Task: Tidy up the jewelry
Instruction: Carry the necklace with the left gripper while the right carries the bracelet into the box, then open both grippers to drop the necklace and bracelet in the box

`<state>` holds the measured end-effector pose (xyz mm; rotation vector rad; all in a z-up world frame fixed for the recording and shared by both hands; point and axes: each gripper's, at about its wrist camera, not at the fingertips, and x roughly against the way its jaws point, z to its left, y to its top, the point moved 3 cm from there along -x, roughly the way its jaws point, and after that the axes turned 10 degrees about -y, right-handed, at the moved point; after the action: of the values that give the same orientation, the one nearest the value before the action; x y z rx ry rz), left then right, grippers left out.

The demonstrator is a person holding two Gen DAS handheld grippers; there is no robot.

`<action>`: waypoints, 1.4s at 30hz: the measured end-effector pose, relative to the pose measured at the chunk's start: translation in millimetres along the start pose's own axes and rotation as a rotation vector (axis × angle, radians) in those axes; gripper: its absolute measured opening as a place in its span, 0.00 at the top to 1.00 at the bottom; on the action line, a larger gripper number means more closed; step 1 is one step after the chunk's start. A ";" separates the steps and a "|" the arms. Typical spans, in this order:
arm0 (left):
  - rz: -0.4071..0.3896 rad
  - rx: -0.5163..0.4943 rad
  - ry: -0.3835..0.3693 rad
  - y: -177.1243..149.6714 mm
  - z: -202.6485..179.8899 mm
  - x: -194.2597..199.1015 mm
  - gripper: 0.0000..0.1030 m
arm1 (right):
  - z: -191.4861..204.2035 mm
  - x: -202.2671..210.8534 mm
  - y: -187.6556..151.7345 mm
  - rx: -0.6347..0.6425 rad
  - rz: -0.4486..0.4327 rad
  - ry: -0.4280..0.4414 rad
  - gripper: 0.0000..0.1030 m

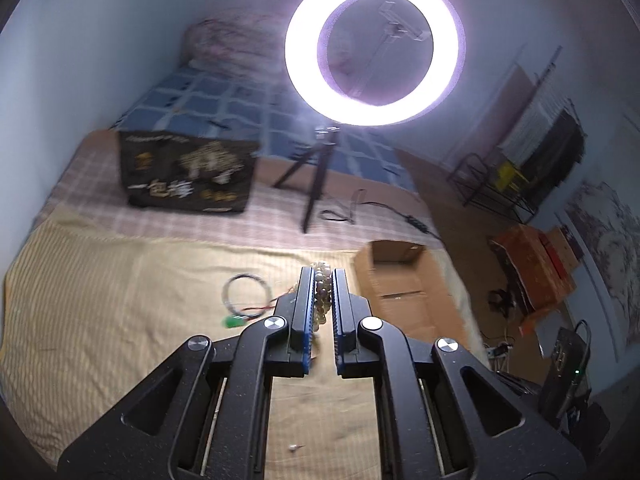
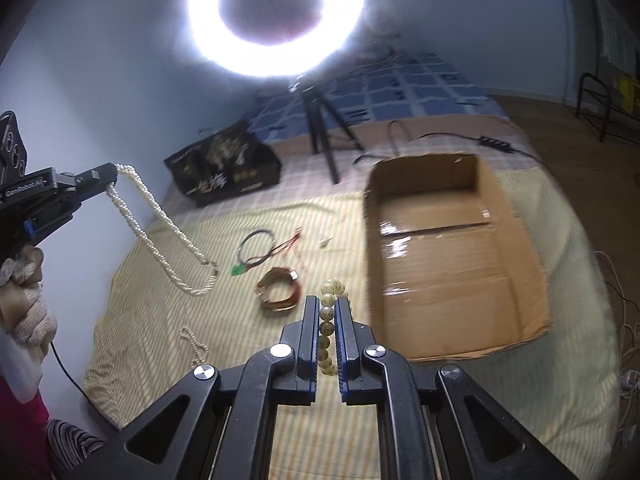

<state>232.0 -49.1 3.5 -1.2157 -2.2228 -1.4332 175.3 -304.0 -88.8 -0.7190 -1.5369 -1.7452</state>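
Note:
My left gripper (image 1: 322, 274) is shut on a strand of pale beads (image 1: 322, 298). From the right wrist view this is a twisted pearl necklace (image 2: 160, 216); it hangs from the left gripper (image 2: 110, 178) at the far left, its lower end touching the striped bedspread. My right gripper (image 2: 325, 302) is shut on a bracelet of cream beads with dark marks (image 2: 328, 328), held above the bed just left of an open cardboard box (image 2: 452, 248). On the bedspread lie a brown bangle (image 2: 278, 294), a thin hoop with red cord and a green pendant (image 2: 256, 248), and a small pearl strand (image 2: 196, 346).
A lit ring light on a black tripod (image 2: 320, 136) stands on the bed behind the box, its cable (image 2: 492, 142) trailing right. A black printed bag (image 2: 224, 164) sits at the back left. A gloved hand (image 2: 24, 312) holds the left gripper. The box (image 1: 404, 284) lies near the bed's right edge.

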 end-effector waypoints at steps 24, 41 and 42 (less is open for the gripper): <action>0.095 -0.106 -0.118 33.4 -132.1 -133.1 0.94 | -92.5 0.5 20.6 -0.138 -0.014 -0.092 0.95; 0.180 -0.118 -0.051 20.8 -133.9 -217.2 0.94 | -126.2 -28.0 14.7 -0.186 0.057 -0.140 0.95; 0.188 -0.119 -0.049 19.0 -133.6 -220.2 0.94 | -126.2 -29.1 14.3 -0.183 0.059 -0.143 0.95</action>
<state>353.8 -271.4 -45.9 -1.4695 -2.0161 -1.4925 209.1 -425.6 -121.2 -0.9894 -1.4447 -1.8394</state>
